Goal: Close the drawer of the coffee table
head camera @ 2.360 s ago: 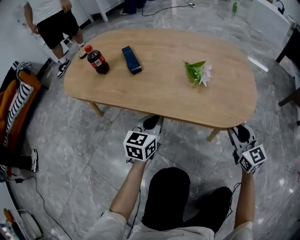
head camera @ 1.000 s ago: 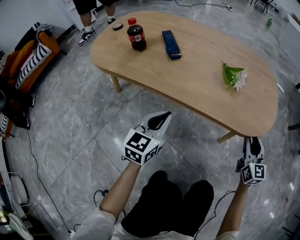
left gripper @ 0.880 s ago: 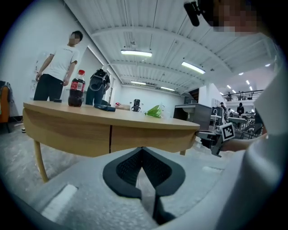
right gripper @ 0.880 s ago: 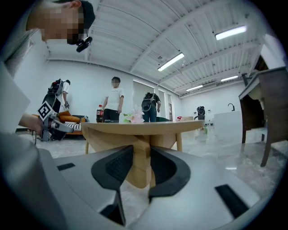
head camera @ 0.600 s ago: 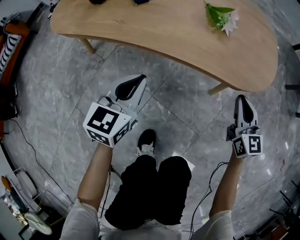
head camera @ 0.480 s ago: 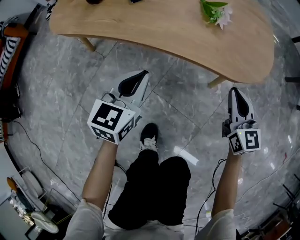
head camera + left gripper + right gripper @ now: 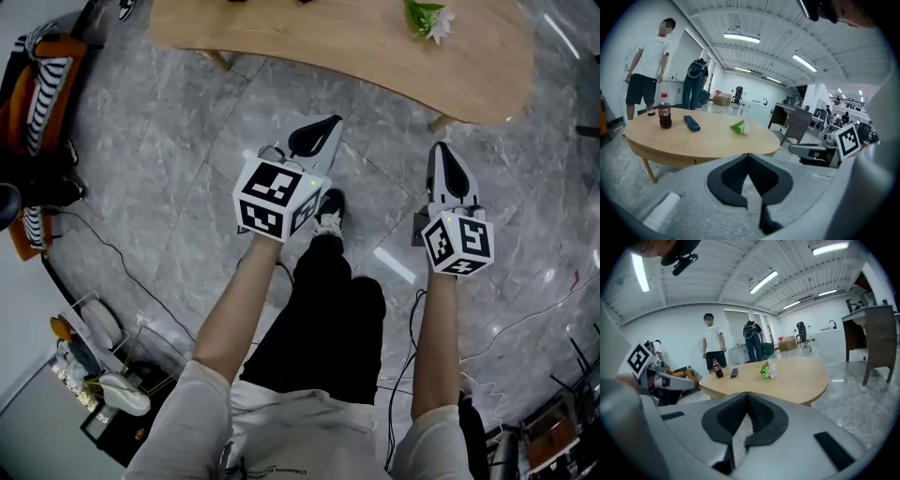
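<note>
Hanging over the floor [image 7: 159, 169], the left gripper [image 7: 328, 127] is closed and empty; the right gripper [image 7: 443, 156] has just closed, empty too. Only the gripper views show the bottle [image 7: 664, 111].

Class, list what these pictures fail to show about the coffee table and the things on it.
1. Drawer: seen in no view. From the head view the table top hides it; in both gripper views the table's side is too small to tell.
2. Bottle and blue box: cut off by the head view's top edge.
3. Bottle's label: too small in the left gripper view.
</note>
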Demonstrator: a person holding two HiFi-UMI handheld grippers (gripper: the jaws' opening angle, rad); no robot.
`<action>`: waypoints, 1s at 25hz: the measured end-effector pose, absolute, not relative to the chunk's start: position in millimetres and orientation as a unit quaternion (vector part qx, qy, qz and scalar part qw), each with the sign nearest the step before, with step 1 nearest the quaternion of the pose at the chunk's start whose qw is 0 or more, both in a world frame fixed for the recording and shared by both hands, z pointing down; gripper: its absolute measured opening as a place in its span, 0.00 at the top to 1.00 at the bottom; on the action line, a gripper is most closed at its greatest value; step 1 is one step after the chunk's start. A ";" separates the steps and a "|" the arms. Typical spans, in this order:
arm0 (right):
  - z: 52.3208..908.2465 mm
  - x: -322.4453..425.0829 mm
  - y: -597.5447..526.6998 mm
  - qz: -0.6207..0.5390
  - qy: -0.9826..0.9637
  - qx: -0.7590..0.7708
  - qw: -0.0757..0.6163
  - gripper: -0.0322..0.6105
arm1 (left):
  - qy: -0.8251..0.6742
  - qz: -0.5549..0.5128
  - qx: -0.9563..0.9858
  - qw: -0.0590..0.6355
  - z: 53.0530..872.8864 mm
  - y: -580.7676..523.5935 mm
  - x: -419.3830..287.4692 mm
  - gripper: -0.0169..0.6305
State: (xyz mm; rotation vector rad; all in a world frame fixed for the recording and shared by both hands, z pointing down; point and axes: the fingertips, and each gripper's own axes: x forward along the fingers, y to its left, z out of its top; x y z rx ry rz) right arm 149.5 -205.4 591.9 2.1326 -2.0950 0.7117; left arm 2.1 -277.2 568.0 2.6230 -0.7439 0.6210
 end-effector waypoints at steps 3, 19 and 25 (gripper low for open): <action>548.0 126.8 -195.9 0.246 -0.674 0.696 0.035 0.93 | -0.259 0.237 0.921 0.170 525.8 -266.5 -11.4 0.96; 375.5 76.4 -105.9 0.292 -0.649 0.698 0.083 0.93 | -0.265 0.240 0.913 0.194 348.2 -181.0 -37.7 0.96; 325.2 54.8 -81.8 0.291 -0.647 0.702 0.064 0.93 | -0.272 0.234 0.911 0.203 300.2 -139.3 -45.0 0.96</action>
